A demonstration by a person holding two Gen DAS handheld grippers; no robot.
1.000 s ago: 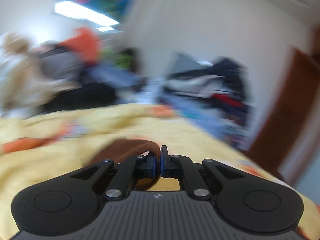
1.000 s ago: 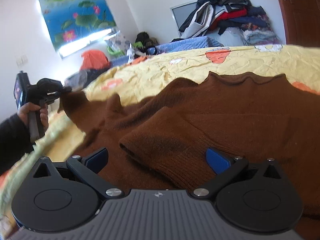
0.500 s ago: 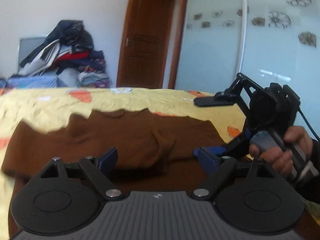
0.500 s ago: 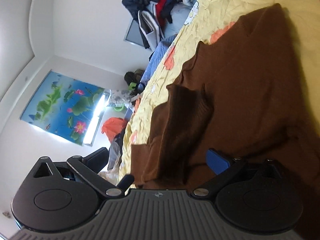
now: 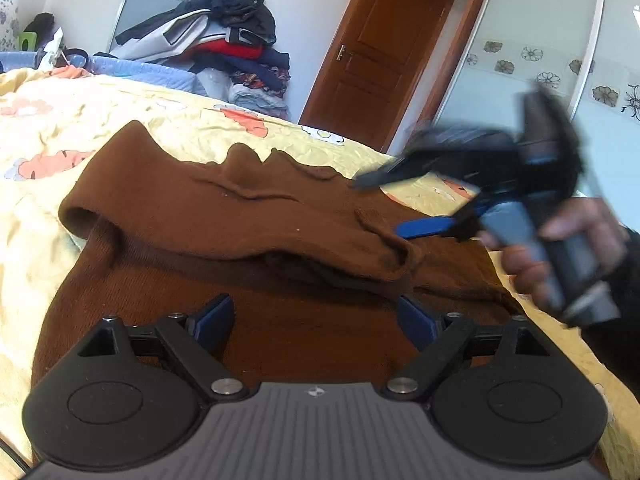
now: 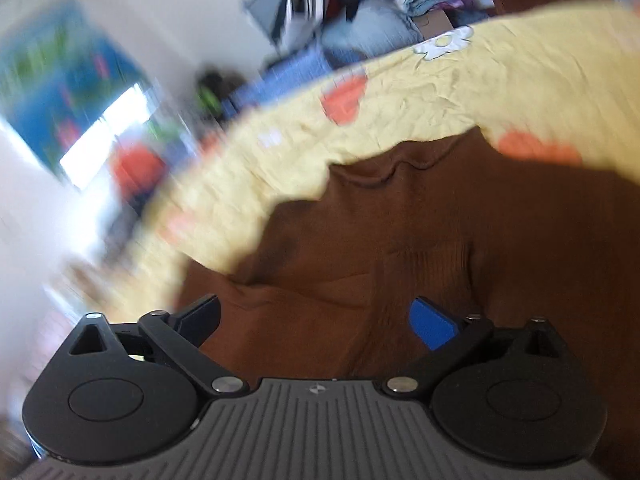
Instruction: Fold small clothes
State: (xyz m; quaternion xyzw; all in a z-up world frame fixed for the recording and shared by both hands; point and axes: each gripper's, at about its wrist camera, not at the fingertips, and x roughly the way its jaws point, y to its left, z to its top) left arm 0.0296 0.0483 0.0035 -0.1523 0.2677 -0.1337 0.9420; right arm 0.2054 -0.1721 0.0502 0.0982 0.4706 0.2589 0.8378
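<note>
One brown knitted sweater [image 5: 248,248] lay on the yellow flowered bedsheet [image 5: 92,128], a sleeve folded across it. Two claws hovered over it: the left claw [image 5: 312,320] and the right claw [image 6: 316,316], each spread wide and empty. One heap of clothes [image 5: 224,36] stood beyond the bed.

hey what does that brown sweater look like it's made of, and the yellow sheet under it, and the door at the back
Brown sweater: looks like a soft matte knit, perhaps wool or acrylic; fine ribbing and a fuzzy surface show.
Yellow sheet: thin woven fabric, probably cotton, matte, with fine creases and printed orange shapes.
Door: reddish-brown wood or wood veneer with raised panels, slight sheen, and a metal-looking handle.
</note>
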